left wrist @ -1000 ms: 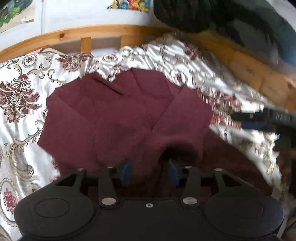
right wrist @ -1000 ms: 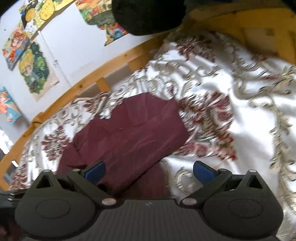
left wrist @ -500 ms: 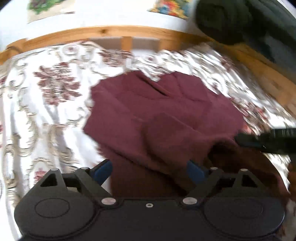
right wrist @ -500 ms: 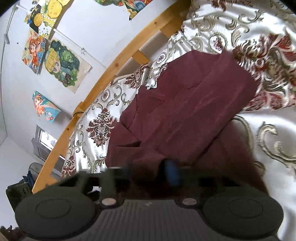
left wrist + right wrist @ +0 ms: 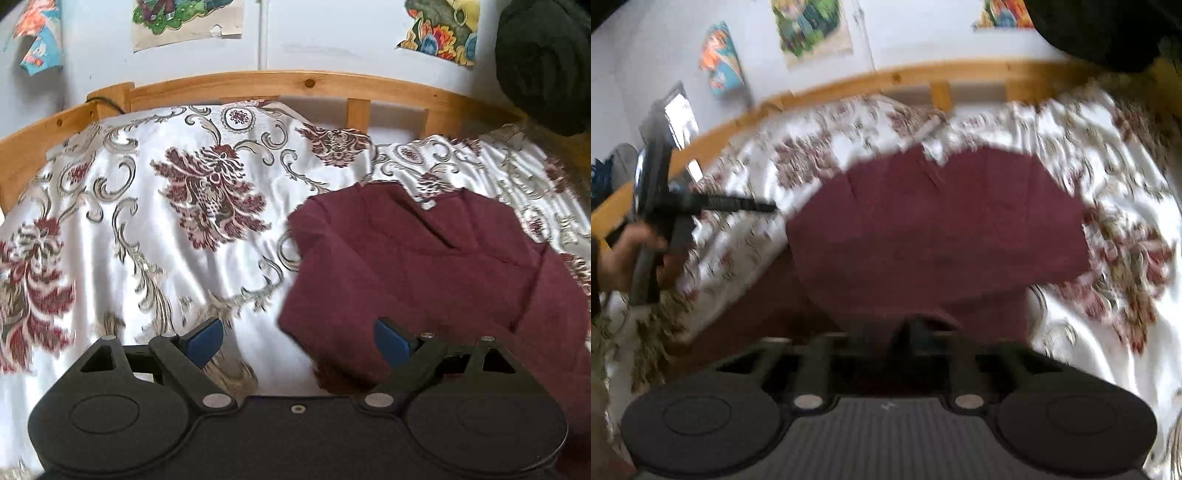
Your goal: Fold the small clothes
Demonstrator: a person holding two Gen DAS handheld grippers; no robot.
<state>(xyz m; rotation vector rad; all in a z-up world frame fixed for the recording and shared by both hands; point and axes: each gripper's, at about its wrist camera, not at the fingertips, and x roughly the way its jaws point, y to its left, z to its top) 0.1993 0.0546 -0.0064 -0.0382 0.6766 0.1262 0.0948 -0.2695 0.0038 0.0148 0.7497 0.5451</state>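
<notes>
A small maroon garment [image 5: 424,266] lies partly folded on the floral bedspread [image 5: 166,229], at the right in the left wrist view. My left gripper [image 5: 299,338] is open and empty, its right finger just over the garment's near left corner. It also shows from the side in the right wrist view [image 5: 713,203], left of the garment. In that blurred view the garment [image 5: 934,229] fills the middle. My right gripper [image 5: 882,336] is shut on its near edge, where the cloth bunches between the fingers.
A wooden bed rail [image 5: 258,85] runs along the far side, with posters on the white wall [image 5: 332,37] behind. A dark bundle [image 5: 543,62] sits at the far right corner. The person's hand [image 5: 624,254] holds the left gripper's handle.
My left gripper let go of the garment, opened and moved left off it. My right gripper closed on the garment's near edge and swung its view toward the centre.
</notes>
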